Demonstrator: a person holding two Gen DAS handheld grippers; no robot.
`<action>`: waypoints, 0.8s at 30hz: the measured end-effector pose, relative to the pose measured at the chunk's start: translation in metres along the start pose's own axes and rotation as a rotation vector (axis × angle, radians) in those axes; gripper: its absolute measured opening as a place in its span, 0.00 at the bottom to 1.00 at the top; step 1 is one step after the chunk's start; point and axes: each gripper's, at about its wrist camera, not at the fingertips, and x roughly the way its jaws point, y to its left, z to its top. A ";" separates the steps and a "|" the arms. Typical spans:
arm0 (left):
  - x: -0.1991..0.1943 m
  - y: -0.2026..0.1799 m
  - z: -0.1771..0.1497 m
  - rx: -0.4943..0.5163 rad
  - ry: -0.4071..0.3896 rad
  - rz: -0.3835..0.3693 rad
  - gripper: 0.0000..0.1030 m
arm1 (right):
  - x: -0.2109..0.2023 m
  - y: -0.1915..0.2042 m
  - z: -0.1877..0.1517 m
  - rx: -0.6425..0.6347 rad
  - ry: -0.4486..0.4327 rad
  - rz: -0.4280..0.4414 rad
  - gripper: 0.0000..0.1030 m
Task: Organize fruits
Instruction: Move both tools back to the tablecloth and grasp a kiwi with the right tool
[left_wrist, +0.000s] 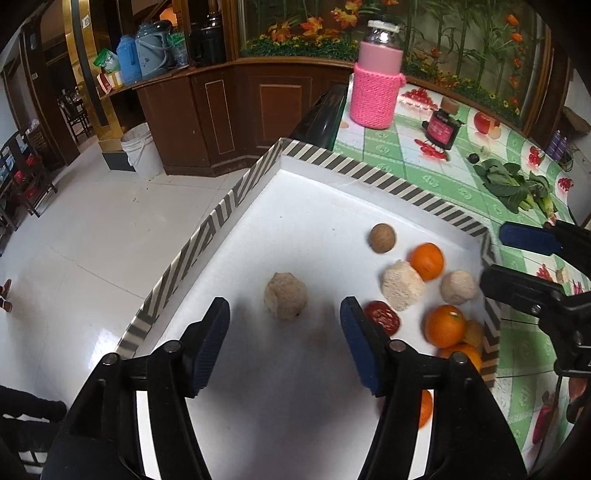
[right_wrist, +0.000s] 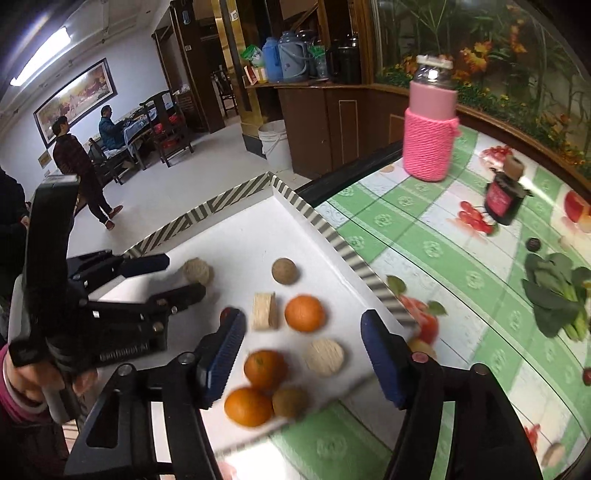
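Note:
A white tray with a striped rim (left_wrist: 325, 158) (right_wrist: 332, 236) holds the fruits. In the left wrist view a beige rough ball (left_wrist: 285, 301) lies just ahead of my open, empty left gripper (left_wrist: 284, 325). To the right lie a brown round fruit (left_wrist: 383, 238), oranges (left_wrist: 427, 260) (left_wrist: 444, 325), pale fuzzy pieces (left_wrist: 402, 285) and a red fruit (left_wrist: 383, 316). My right gripper (right_wrist: 303, 354) is open and empty above oranges (right_wrist: 264, 369) (right_wrist: 304, 313) and a pale round piece (right_wrist: 324, 357). The left gripper shows in the right view (right_wrist: 166, 277), open near the beige ball (right_wrist: 198, 272).
A pink knit-covered jar (left_wrist: 376, 92) (right_wrist: 430, 144), a small dark bottle (left_wrist: 441, 129) (right_wrist: 502, 199) and leafy greens (left_wrist: 517, 184) (right_wrist: 554, 299) sit on the green checked tablecloth (right_wrist: 424, 251) beyond the tray. The tray's left side overhangs white floor (left_wrist: 92, 240).

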 end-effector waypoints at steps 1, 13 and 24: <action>-0.003 -0.002 -0.001 0.002 -0.005 -0.005 0.64 | -0.006 -0.001 -0.003 0.001 -0.005 -0.010 0.67; -0.037 -0.076 -0.010 0.109 -0.057 -0.134 0.70 | -0.093 -0.034 -0.066 0.055 -0.037 -0.130 0.72; -0.055 -0.161 -0.020 0.247 -0.055 -0.257 0.70 | -0.184 -0.120 -0.165 0.266 -0.036 -0.293 0.73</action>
